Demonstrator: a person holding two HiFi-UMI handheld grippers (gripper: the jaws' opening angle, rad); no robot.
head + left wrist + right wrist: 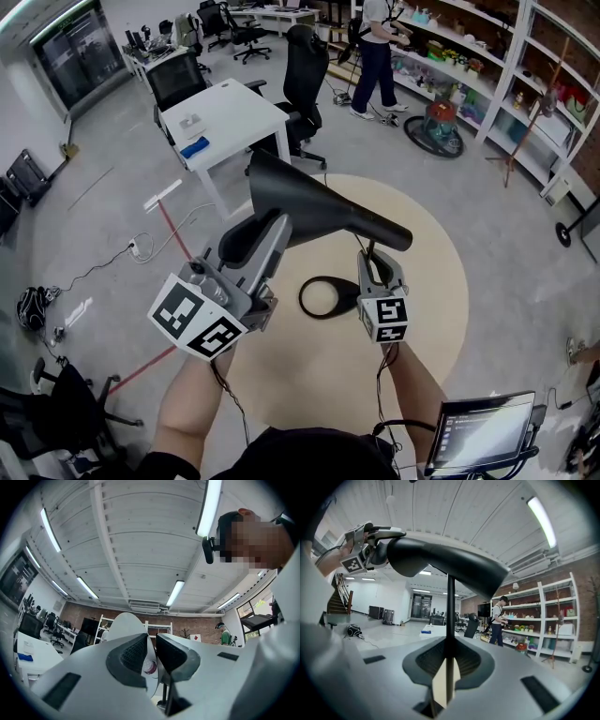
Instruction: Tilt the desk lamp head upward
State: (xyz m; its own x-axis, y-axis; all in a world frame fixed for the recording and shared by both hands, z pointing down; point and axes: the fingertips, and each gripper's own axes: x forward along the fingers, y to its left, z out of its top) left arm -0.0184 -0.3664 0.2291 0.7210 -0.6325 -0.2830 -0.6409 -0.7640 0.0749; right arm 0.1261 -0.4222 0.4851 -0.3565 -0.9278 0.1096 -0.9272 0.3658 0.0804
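Observation:
A black desk lamp stands on a round beige table (431,309), its ring base (328,298) lying flat. Its long head (314,204) runs from the upper left down to the right. My left gripper (246,242) is shut on the rim of the head's wide end. In the left gripper view the white inner wall of the shade (123,626) sits pinched between the pads of that gripper (152,656). My right gripper (375,261) is shut on the lamp's thin black stem (450,616), which rises between the jaws of that gripper (449,660) to the head (440,559).
A white desk (230,117) and black office chairs (305,80) stand beyond the table. A person (375,56) stands at white shelves (525,94) at the back right, next to a red vacuum (439,122). A screen (483,431) sits low right.

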